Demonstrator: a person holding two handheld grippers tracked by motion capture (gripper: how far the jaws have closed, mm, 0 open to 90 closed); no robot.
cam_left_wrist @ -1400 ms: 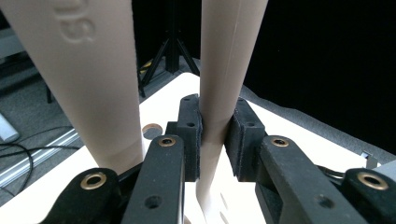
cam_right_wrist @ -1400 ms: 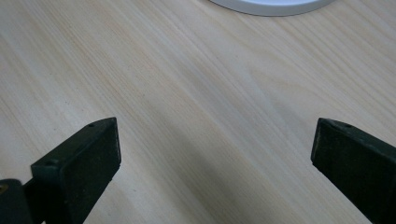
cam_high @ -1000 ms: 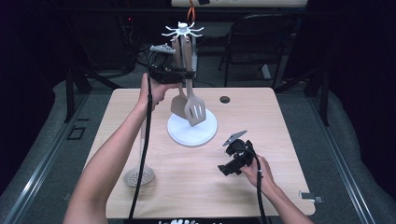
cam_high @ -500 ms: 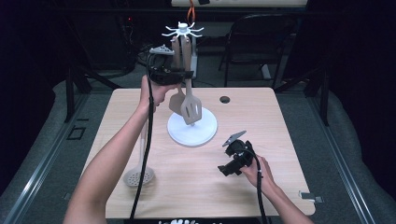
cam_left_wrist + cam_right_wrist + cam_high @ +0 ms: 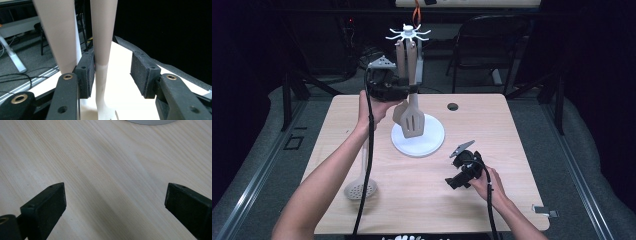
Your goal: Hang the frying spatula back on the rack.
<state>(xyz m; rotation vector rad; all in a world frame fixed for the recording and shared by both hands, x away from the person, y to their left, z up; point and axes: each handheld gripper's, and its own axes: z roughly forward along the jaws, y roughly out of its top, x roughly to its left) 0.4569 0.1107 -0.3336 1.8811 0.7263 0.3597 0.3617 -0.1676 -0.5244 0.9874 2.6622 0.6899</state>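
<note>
The spatula [image 5: 414, 119] is beige with dark slots cut through its blade; a second beige utensil [image 5: 401, 60] hangs beside it. The rack [image 5: 409, 34] is white, and so is its round base [image 5: 432, 142]. A pale grey skimmer [image 5: 360, 189] has a dotted pattern of holes. The counter [image 5: 512, 150] is light wood with fine straight grain. Both grippers, left [image 5: 404, 89] and right [image 5: 453, 182], are black, with black jaws, black cables and grey plates on top.

Looks like I'm in some kind of lab or recording studio: black curtains [image 5: 592, 100] all around, a bare light-wood table [image 5: 512, 150] under my grippers, grey carpet [image 5: 272, 150], cables [image 5: 15, 77] trailing on the floor, and a folding chair [image 5: 482, 45] past the table.
</note>
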